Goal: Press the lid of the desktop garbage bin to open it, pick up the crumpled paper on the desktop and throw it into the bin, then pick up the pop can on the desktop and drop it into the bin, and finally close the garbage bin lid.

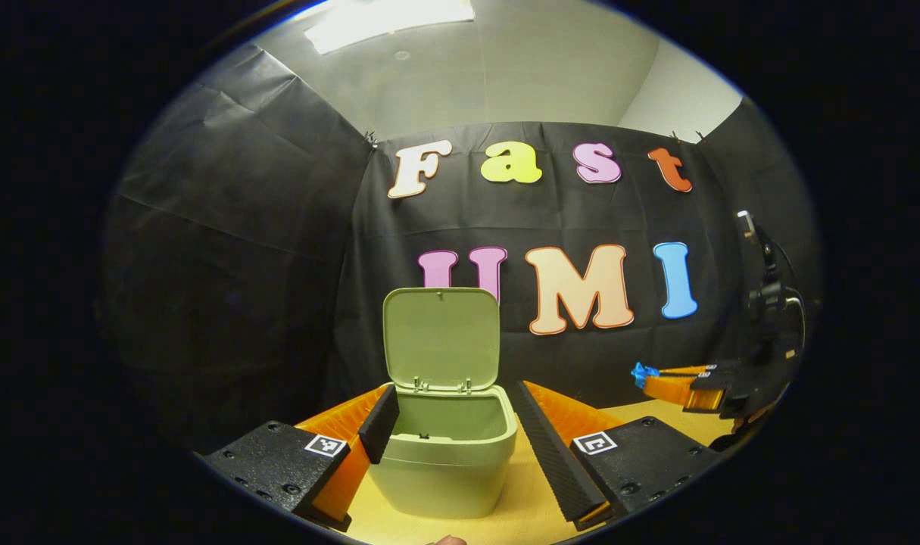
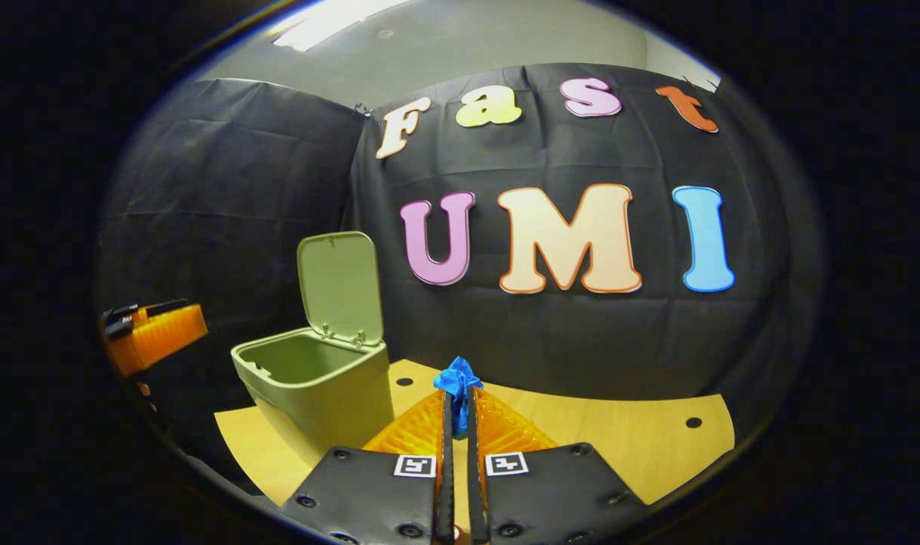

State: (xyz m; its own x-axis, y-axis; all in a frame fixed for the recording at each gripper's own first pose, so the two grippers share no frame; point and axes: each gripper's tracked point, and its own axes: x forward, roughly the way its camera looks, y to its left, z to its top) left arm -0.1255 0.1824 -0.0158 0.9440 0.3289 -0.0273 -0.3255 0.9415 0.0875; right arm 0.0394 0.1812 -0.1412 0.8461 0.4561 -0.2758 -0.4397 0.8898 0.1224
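With the bin [image 2: 316, 386] standing open at 10 o'clock on the surface [image 2: 619, 439], the right gripper [image 2: 457, 401], pinching the blue paper [image 2: 458, 382], should travel above the rim before releasing, while the left gripper [image 1: 448, 424] waits spread.

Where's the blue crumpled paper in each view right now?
Left gripper view: crumpled paper at right, at the tip of the far right hand-held gripper.
Right gripper view: paper low centre, pinched between its fingers.
Shared landmark: the open green bin.
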